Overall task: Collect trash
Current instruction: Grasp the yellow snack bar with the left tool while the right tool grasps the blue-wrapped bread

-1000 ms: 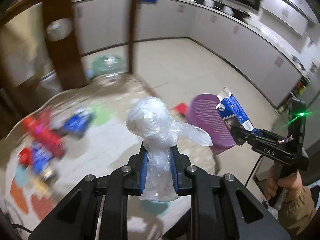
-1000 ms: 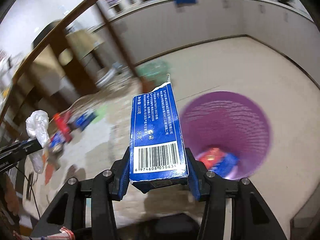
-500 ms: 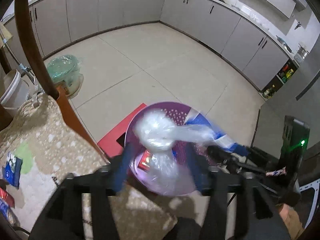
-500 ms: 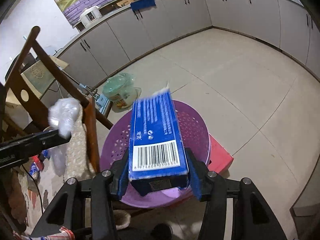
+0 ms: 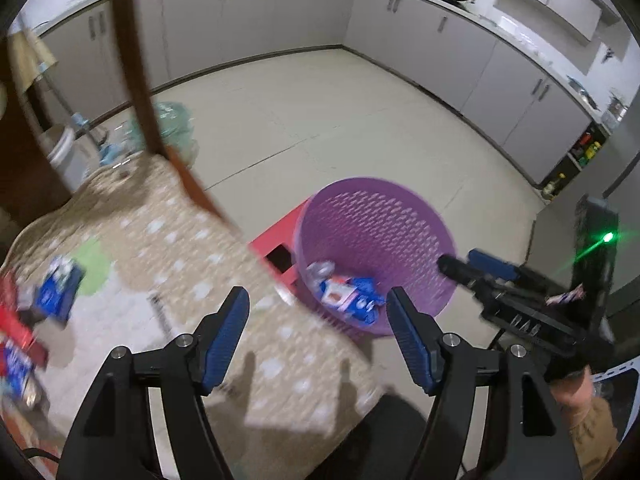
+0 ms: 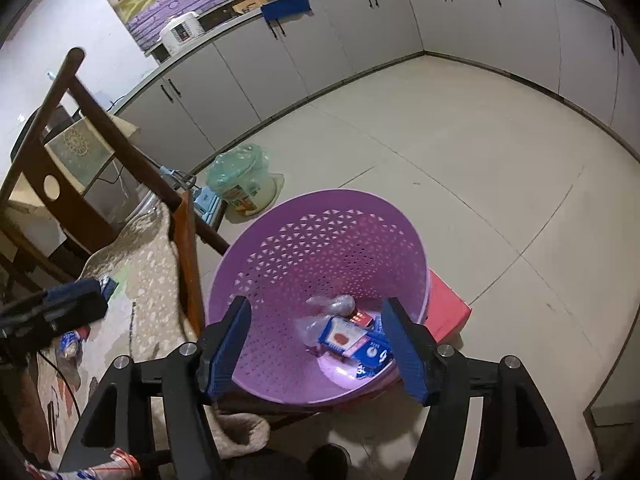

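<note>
Only the right wrist view shows the clear bag (image 6: 330,306) in the basket (image 6: 320,216) (both jaws just opened, empty).

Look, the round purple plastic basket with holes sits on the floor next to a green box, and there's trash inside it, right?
Almost. The box beside the round purple plastic basket with holes is red, not green; the right wrist view shows it best. The rest holds: the basket stands on the floor with trash inside, a crumpled clear plastic bag and blue packets.

Open floor (image 6: 460,152) beyond purple basket (image 6: 320,216), wooden chair frame (image 6: 120,136) crowding left
</note>
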`<state>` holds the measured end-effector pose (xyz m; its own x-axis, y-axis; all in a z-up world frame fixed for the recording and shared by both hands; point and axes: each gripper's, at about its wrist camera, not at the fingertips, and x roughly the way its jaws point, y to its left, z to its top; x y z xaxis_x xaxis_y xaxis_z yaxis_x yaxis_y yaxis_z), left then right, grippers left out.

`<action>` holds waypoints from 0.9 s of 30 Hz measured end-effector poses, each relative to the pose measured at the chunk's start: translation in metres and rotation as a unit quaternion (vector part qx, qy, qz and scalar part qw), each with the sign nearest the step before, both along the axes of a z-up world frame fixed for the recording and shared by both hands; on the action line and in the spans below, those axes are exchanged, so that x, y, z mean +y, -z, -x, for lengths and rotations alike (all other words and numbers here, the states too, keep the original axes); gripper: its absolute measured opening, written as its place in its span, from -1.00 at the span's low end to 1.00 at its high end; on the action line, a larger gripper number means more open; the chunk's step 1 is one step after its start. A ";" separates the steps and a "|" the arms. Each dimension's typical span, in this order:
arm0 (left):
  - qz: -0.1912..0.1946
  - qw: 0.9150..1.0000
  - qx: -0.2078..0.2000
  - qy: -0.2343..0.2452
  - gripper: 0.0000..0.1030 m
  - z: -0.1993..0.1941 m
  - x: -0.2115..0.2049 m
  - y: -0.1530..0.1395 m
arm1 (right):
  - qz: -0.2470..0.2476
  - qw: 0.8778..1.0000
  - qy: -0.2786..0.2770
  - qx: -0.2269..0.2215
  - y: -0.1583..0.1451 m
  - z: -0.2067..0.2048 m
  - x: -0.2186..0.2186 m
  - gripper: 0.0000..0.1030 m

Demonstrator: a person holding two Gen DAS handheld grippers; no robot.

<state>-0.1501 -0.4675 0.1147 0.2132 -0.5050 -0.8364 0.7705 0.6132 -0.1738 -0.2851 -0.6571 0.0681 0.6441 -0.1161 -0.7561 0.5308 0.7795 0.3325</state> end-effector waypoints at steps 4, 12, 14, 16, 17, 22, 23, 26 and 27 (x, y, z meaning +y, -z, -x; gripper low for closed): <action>-0.005 1.000 -0.005 -0.030 0.36 0.001 0.041 -0.002 | 0.011 1.000 -0.016 -0.003 -0.012 -0.007 0.020 0.46; -0.003 0.993 -0.005 -0.120 0.37 -0.012 0.155 0.004 | 0.025 0.997 -0.074 -0.001 -0.025 -0.036 0.083 0.51; -0.001 0.988 0.001 -0.154 0.38 -0.020 0.192 0.008 | 0.027 0.995 -0.095 0.001 -0.025 -0.047 0.103 0.52; 0.004 0.980 0.007 -0.197 0.40 -0.027 0.235 0.013 | 0.029 0.993 -0.112 0.004 -0.025 -0.055 0.120 0.52; 0.006 0.976 0.009 -0.217 0.44 -0.030 0.254 0.015 | 0.029 0.992 -0.123 0.005 -0.025 -0.062 0.130 0.53; 0.013 0.948 0.031 -0.316 0.50 -0.058 0.326 0.035 | 0.026 0.987 -0.161 0.013 -0.019 -0.084 0.170 0.54; 0.018 0.944 0.040 -0.326 0.51 -0.063 0.333 0.038 | 0.024 0.985 -0.169 0.014 -0.017 -0.088 0.178 0.54; 0.038 0.934 0.080 -0.347 0.51 -0.084 0.352 0.055 | 0.022 0.982 -0.189 0.020 -0.012 -0.098 0.198 0.54; 0.042 0.932 0.088 -0.348 0.51 -0.089 0.352 0.058 | 0.023 0.980 -0.195 0.022 -0.011 -0.099 0.203 0.54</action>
<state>-0.0609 -0.1155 0.0567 0.3766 -0.3608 -0.8532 0.1457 0.9326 -0.3301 -0.1858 -0.4543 0.0790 0.6123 0.0983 -0.7845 0.2029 0.9395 0.2761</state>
